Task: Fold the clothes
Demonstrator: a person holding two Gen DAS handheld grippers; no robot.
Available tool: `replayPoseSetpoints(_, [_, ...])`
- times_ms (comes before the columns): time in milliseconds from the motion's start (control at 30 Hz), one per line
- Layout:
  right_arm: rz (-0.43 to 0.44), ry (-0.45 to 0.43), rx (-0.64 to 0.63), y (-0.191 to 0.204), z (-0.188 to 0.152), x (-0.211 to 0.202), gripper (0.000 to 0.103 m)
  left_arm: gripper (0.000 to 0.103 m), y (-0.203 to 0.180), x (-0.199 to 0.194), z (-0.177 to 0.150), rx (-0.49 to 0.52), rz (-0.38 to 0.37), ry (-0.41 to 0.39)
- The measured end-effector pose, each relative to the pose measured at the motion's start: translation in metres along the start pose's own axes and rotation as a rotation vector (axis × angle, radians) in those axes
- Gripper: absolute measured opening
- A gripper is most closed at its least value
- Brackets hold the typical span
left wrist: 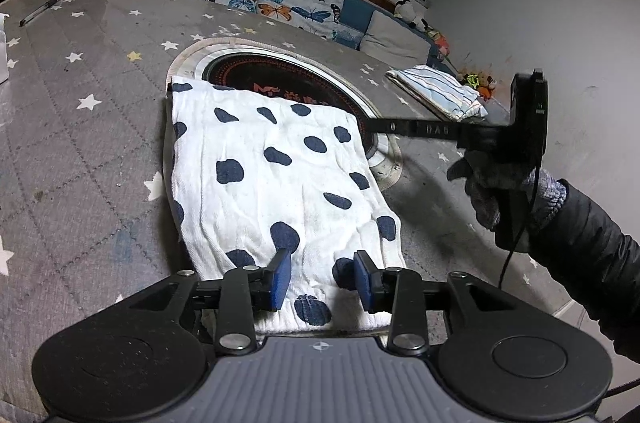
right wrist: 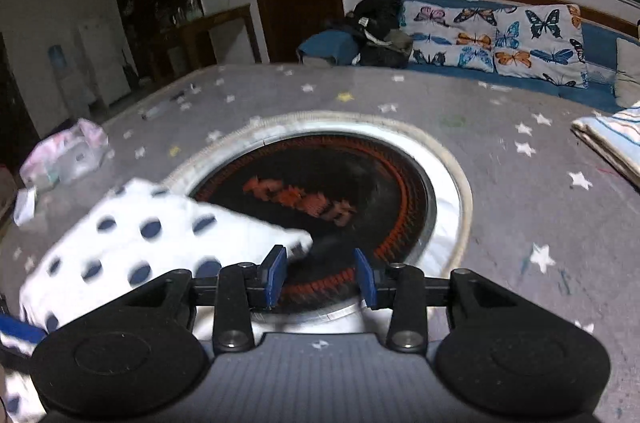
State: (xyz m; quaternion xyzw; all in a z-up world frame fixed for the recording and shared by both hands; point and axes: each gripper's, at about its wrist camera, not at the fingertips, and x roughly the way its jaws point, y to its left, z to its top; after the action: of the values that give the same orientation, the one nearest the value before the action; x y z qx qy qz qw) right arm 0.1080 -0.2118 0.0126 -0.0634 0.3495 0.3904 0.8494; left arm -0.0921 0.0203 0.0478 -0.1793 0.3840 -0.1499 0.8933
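Broadly, table: a grey star-print cover (left wrist: pixel 80 151) spreads across both views, with a round black hotplate (right wrist: pixel 320 199) sunk in its middle.
Cloth: the white, navy-spotted cloth (left wrist: pixel 276 183) lies flat on the table as a folded rectangle, its far edge overlapping the near-left rim of the hotplate.
Long axis: in the left wrist view the cloth runs lengthwise away from the left gripper, its near short edge at the fingers and its far short edge on the hotplate rim.
Second cloth: a striped cloth (left wrist: pixel 440 91), already folded, sits well apart on the far right of the table.
Left gripper: the left gripper (left wrist: pixel 322 279) hovers over the near short edge with its blue pads spread wide and nothing between them; whether the pads touch the fabric I cannot tell.
Right gripper: the right gripper (right wrist: pixel 320 275) has its fingers parted too and holds nothing; the cloth's far right corner lies just beside its left pad, over the hotplate.
Nearer tongs: each is near its own end, left at the near edge, right at the far corner.
Judgement: the next fold probably turns on that long axis, one short end carried over to meet the other.
Blur: the right wrist view is smeared, so contact at that corner is unclear.
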Motion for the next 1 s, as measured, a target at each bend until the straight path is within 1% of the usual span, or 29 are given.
replayPoseSetpoints(133, [-0.022,-0.004,0.007,-0.013,-0.004,-0.002,0.038,0.038,-0.002,0.001,0.001,0.004,0.014,0.009])
replayPoseSetpoints(200, [-0.004,-0.012,-0.001,-0.011,-0.004,0.001,0.038,0.039,-0.003,0.002,0.002,0.006,0.022,0.014])
replayPoseSetpoints(333, [0.007,-0.023,-0.021,-0.009,0.004,0.012,0.038,0.039,-0.006,0.003,0.002,0.011,0.034,0.019])
replayPoseSetpoints(400, [0.01,-0.029,-0.01,-0.013,0.01,0.018,0.039,0.039,-0.006,0.004,0.002,0.008,0.04,0.022])
replayPoseSetpoints(467, [0.002,-0.036,0.0,-0.019,0.015,0.021,0.041,0.04,-0.008,0.005,0.002,0.007,0.045,0.025])
replayPoseSetpoints(500, [-0.003,-0.039,0.005,-0.021,0.017,0.023,0.046,0.04,-0.009,0.006,0.003,0.008,0.047,0.027])
replayPoseSetpoints(567, [-0.012,-0.046,0.015,-0.027,0.022,0.026,0.047,0.041,-0.01,0.006,0.003,0.011,0.049,0.03])
replayPoseSetpoints(767, [0.001,-0.079,0.018,-0.028,0.025,0.01,0.048,0.046,-0.014,0.006,0.003,0.016,0.053,0.033])
replayPoseSetpoints(900, [0.08,-0.1,-0.021,-0.009,0.028,0.003,0.048,0.048,-0.015,0.007,0.003,0.019,0.054,0.03])
replayPoseSetpoints(1000, [0.138,-0.079,-0.06,0.013,0.029,0.009,0.049,0.05,-0.014,0.006,0.002,0.015,0.048,0.023])
